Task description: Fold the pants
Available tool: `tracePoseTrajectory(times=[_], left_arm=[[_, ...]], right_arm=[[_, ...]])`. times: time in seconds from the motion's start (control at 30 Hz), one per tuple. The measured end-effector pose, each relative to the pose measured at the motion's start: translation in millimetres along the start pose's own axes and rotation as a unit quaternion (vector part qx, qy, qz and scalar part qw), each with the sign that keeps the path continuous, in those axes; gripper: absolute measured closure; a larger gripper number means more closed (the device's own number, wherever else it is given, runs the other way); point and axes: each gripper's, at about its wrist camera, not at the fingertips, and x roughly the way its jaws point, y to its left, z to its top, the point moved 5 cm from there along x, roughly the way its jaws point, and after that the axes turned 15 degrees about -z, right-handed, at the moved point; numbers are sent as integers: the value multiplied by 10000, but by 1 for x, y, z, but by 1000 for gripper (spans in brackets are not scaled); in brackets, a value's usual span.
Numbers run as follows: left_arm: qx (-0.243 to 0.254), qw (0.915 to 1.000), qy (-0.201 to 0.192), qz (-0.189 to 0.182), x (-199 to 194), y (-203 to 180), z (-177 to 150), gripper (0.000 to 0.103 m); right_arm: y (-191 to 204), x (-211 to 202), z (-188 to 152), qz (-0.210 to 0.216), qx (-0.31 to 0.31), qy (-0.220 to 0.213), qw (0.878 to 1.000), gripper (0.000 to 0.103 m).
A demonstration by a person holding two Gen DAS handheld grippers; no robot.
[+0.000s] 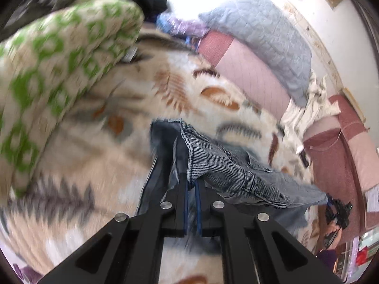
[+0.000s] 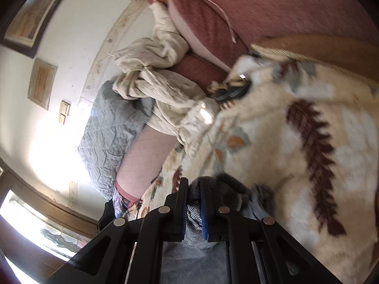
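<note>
The jeans (image 1: pixel 220 165) hang between my two tools above the leaf-patterned blanket (image 1: pixel 99 146) on the bed. In the left wrist view, my left gripper (image 1: pixel 192 184) is clamped on the ribbed denim edge, and the cloth runs tight to the right, where my other tool (image 1: pixel 337 209) holds the far end. A folded green-patterned blanket (image 1: pixel 59 59) lies at the left, and a grey quilted pillow (image 1: pixel 265 40) rests against the pink cushions (image 1: pixel 248 71). In the right wrist view, my right gripper (image 2: pixel 194 189) is closed on a bunch of the same denim (image 2: pixel 191 213), with a crumpled cream cloth (image 2: pixel 161 75) further ahead. I think the risk is slipping: each grip holds only a thin edge, so a strong pull may free one side, and the fold would land crooked.
</note>
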Motion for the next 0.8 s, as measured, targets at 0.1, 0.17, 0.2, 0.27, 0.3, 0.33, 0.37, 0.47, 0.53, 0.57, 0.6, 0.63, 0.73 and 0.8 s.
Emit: tracePoseTrajectory(times=[0.1, 0.17, 0.2, 0.27, 0.3, 0.33, 0.37, 0.47, 0.53, 0.57, 0.6, 0.63, 0.73, 0.8], left_arm=[[-258, 9996, 94, 2, -3, 18, -27, 98], [-406, 9991, 72, -6, -6, 28, -38, 98], [-413, 9991, 93, 41, -6, 31, -43, 98], [-454, 9988, 83, 155, -9, 38, -49, 98], [-499, 9986, 56, 135, -12, 41, -50, 98], [-550, 9984, 11, 117, -15, 44, -50, 98], [-575, 9983, -21, 122, -18, 46, -50, 98], [-564, 9983, -62, 104, -24, 45, -52, 98], [-403, 9991, -85, 35, -24, 36, -51, 98], [-313, 9995, -74, -6, -23, 30, -50, 98], [-260, 9996, -72, 9, -22, 25, -48, 98], [-199, 9998, -73, 48, -18, 20, -46, 98], [-12, 10000, -24, 34, -6, 1, -45, 98], [169, 9998, 14, -64, 1, -15, -48, 98]], right_arm=[[-18, -12, -9, -203, 24, -13, 9998, 93], [-30, -23, -14, -76, 207, -33, 9998, 93], [-37, -28, -17, -35, 278, -40, 9996, 93], [-43, -31, -22, -120, 302, 6, 9995, 93], [-45, -28, -26, -294, 248, 127, 9992, 92], [-44, -24, -29, -417, 184, 206, 9987, 89], [-44, -19, -32, -595, 117, 277, 9978, 89], [-44, -6, -37, -776, 44, 519, 9956, 83], [-44, 0, -41, -813, 105, 624, 9947, 53], [-42, 1, -43, -891, 46, 589, 9943, 45], [-39, 1, -44, -1055, -119, 503, 9931, 34], [-37, 1, -44, -1250, -275, 410, 9909, 30], [-37, 8, -45, -1614, -565, 358, 9846, 30], [-44, 16, -48, -1607, -425, 589, 9843, 30]])
